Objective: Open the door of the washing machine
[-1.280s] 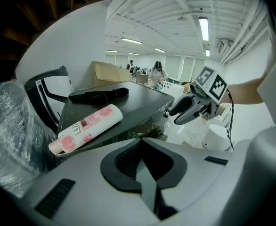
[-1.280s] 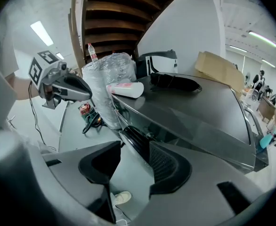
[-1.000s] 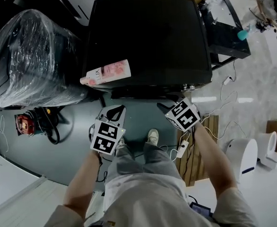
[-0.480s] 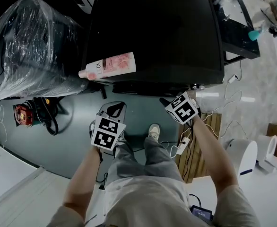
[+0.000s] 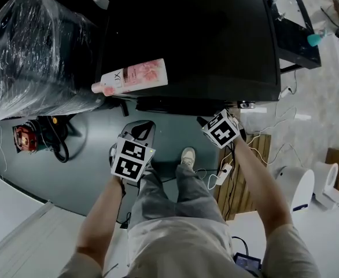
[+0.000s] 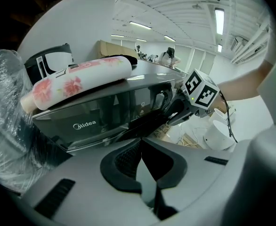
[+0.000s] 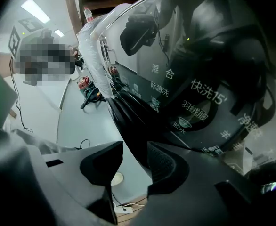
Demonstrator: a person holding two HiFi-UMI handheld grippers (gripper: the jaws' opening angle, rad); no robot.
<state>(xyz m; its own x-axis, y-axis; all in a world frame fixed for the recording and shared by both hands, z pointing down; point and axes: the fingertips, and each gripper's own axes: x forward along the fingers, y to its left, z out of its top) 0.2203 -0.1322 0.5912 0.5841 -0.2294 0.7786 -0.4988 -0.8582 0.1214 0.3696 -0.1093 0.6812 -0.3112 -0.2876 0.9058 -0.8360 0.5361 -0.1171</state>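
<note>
Right gripper (image 7: pixel 134 160), its jaws apart though just narrowing, straddles what looks like the dark door edge (image 7: pixel 128 121) on the front of the glossy black washing machine (image 5: pixel 187 39) without pinching it. Beside it, the left gripper (image 6: pixel 141 145) hangs clenched and empty. A full, square bite on that edge should come before any outward pull.

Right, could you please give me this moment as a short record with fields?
machine: dark washing machine, seen from above
on top: pink bottle lying on its side near the front left corner
beside it: plastic-wrapped appliance at its left
left gripper: jaws together, nothing between
right gripper: jaws apart, just been closing; the machine's front edge in the gap, unclamped
</note>
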